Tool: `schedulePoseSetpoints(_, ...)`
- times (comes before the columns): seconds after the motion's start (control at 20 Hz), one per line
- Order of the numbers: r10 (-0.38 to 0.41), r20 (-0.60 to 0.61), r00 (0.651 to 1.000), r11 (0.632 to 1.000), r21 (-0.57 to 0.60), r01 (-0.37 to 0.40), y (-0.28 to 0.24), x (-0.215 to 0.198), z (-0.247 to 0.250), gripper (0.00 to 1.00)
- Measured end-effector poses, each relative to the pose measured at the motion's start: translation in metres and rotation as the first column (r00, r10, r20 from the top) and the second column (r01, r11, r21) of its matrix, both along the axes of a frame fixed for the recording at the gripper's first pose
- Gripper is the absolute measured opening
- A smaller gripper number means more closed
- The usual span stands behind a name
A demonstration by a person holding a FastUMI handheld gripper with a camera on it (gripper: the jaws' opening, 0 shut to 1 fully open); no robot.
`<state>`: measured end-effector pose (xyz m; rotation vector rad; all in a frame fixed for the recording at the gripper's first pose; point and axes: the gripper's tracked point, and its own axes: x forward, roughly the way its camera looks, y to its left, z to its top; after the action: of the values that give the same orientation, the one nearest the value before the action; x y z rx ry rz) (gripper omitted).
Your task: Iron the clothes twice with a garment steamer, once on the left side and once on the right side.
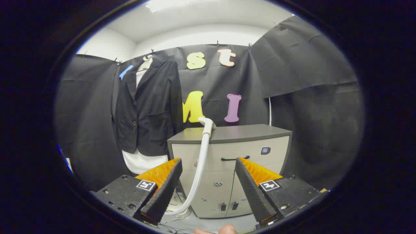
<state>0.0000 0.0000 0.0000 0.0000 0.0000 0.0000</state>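
At the left of the frame, a dark tailored jacket [146,107] hangs over a white garment [141,161] on a pale hanger [147,61] against the black cloth wall. In the centre stands a low grey-topped cabinet with cream drawer fronts [230,156]; the white steamer head [208,125] rests on its top near the left corner, and its white ribbed hose [198,172] curves down the cabinet front. At the bottom, the gripper [208,188] is released, its fingers spread wide and holding nothing, the hose seen between them.
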Motion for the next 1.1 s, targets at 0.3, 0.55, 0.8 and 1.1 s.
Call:
schedulePoseSetpoints(0.3, -0.046, 0.032, 0.998, 0.999, -0.016, 0.046, -0.008, -0.002, 0.002, 1.0)
schedulePoseSetpoints(0.55, -0.035, 0.012, 0.999, 0.999, -0.004, 0.035, 0.001, -0.002, 0.003, 1.0)
schedulePoseSetpoints(0.8, -0.067, 0.01, 0.998, 0.997, -0.034, 0.068, 0.011, 0.0, 0.012, 1.0)
schedulePoseSetpoints(1.1, -0.087, -0.025, 0.996, 0.996, -0.005, 0.087, 0.033, 0.013, 0.033, 1.0)
